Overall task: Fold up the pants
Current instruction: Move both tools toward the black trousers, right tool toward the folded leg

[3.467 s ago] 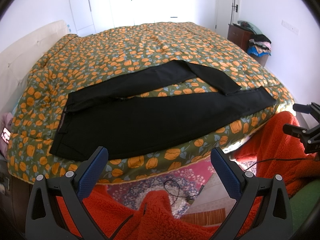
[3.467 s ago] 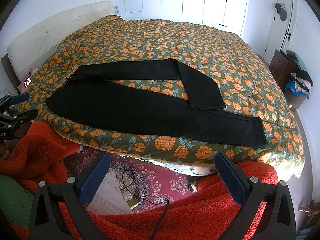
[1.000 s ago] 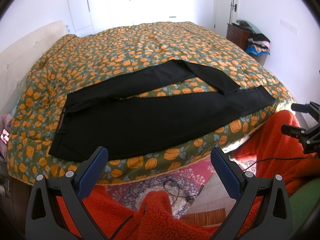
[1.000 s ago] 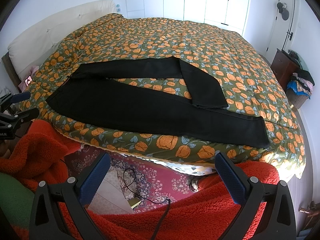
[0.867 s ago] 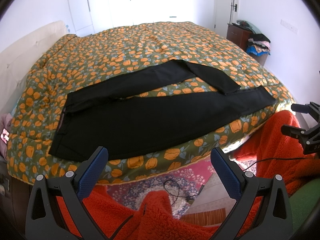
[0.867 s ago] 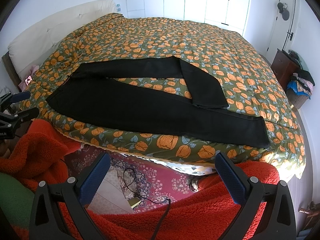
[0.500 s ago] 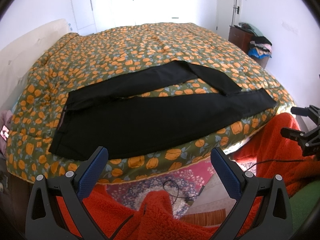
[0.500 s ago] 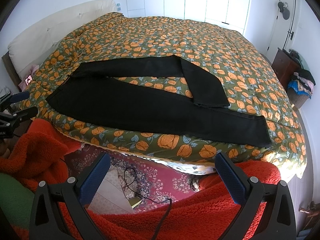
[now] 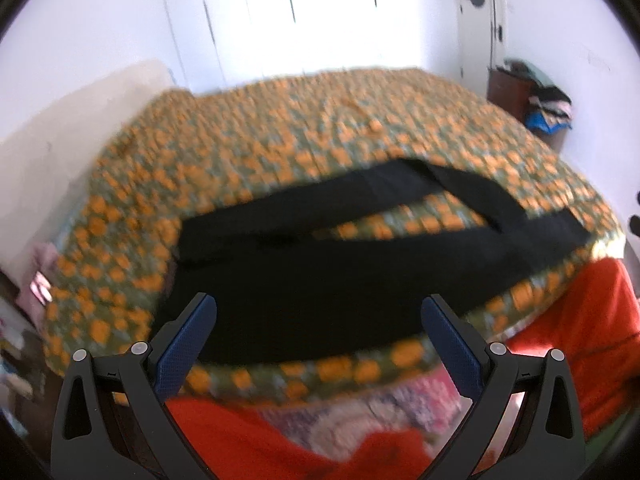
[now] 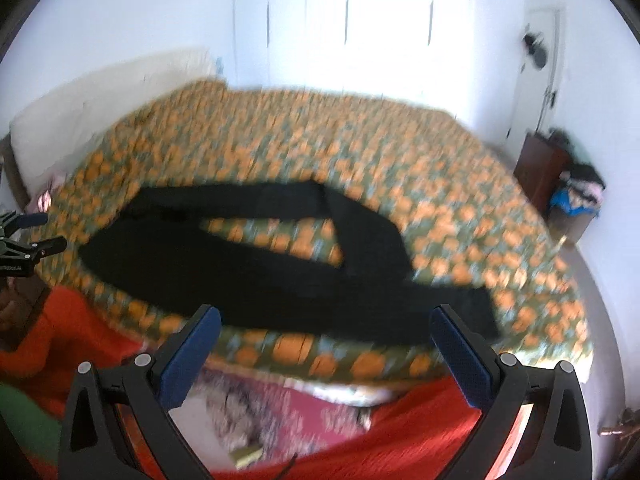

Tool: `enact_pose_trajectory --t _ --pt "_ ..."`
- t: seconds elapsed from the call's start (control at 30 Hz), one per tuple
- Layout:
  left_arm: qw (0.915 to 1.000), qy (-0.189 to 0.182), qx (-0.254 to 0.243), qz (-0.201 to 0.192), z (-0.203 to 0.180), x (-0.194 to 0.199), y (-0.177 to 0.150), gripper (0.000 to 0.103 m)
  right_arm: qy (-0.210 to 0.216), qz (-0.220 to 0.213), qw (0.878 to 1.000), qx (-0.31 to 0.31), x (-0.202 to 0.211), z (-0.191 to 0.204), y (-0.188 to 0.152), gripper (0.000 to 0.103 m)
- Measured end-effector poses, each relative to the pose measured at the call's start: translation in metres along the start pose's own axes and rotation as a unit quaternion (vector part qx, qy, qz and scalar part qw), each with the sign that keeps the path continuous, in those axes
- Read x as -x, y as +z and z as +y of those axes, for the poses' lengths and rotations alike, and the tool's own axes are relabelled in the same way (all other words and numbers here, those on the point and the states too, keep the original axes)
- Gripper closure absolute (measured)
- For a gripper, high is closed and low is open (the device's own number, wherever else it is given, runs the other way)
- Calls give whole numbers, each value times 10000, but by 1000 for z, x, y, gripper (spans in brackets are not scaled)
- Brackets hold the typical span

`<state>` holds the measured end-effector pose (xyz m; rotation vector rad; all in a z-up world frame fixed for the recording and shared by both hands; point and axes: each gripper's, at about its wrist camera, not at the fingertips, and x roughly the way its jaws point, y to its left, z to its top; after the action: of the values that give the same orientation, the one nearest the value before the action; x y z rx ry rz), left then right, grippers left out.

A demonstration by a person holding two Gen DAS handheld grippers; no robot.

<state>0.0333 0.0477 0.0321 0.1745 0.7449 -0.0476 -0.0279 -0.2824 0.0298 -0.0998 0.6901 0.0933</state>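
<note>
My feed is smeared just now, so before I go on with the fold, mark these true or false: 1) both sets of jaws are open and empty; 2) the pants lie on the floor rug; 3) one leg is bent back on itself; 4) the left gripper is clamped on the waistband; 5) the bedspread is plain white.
1) True: the left gripper and right gripper both stand with jaws wide apart, nothing between them.
2) False: the black pants lie on the bed.
3) True: the far leg doubles back at an angle.
4) False: it is short of the pants, touching nothing.
5) False: the bedspread is green with an orange print.
</note>
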Motion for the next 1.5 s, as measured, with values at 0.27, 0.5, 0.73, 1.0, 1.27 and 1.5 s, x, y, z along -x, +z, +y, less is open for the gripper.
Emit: enact_pose_trajectory --t 0.27,0.5,0.73,1.0,1.27,1.5 --pt "9990 -172 -97 -405 -10 -50 34 1 -17 343 9993 156 -33 -9 40 0" --pt "9862 -1003 1318 32 -39 -58 -11 1 298 83 9988 -375 -27 7 34 0" --pt "9894 -786 1191 281 -39 -55 -26 1 -145 1008 9948 95 -65 30 18 0" --pt "9910 -696 1113 278 -45 -58 -23 1 -372 1053 9933 281 -74 33 21 0" --pt "9920 -689 985 373 -53 -63 -20 1 -459 1153 9921 177 -87 21 20 0" --pt "9937 -520 888 436 -57 -68 -20 1 -404 1223 9916 80 -94 14 17 0"
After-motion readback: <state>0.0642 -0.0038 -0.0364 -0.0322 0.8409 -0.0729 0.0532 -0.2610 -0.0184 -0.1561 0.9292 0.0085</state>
